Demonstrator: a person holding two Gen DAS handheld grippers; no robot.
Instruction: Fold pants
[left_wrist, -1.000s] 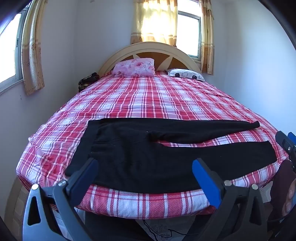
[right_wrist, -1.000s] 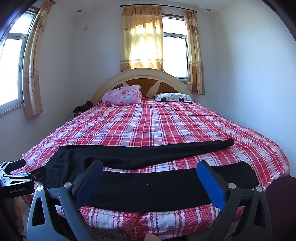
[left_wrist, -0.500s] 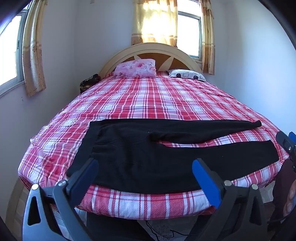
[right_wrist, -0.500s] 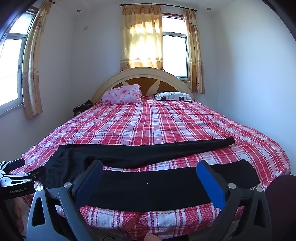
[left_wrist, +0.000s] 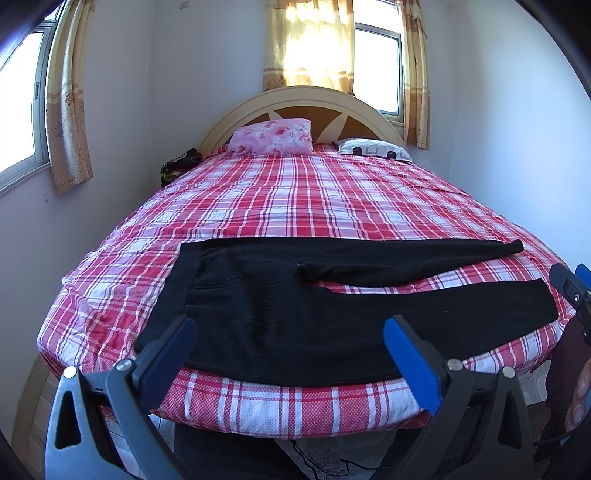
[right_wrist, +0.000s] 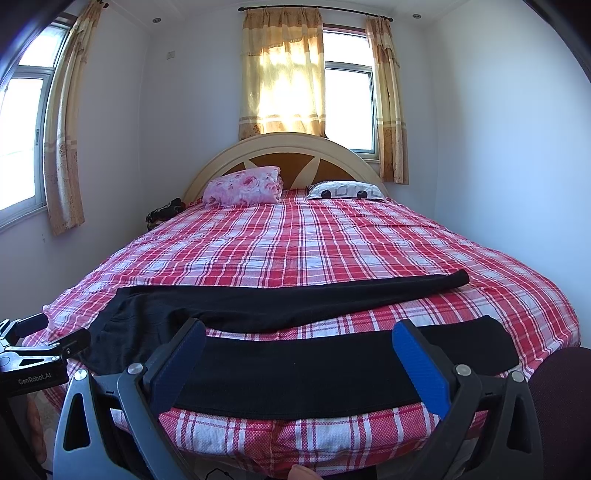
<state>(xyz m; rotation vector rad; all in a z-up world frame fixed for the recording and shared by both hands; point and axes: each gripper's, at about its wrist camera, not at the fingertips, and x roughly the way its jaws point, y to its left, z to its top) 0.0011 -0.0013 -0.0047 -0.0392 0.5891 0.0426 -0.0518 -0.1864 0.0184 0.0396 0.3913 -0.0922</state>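
Note:
Black pants lie flat across the near end of the bed, waistband at the left, both legs stretched to the right and spread apart. They also show in the right wrist view. My left gripper is open and empty, held just before the bed's near edge in front of the hip part. My right gripper is open and empty, in front of the near leg. Neither touches the cloth.
The bed has a red plaid cover, a pink floral pillow and a white patterned pillow at a curved headboard. Walls stand close on both sides. A dark bundle sits at the far left.
Both views have shifted very slightly; the pants lie unchanged and both grippers stay open.

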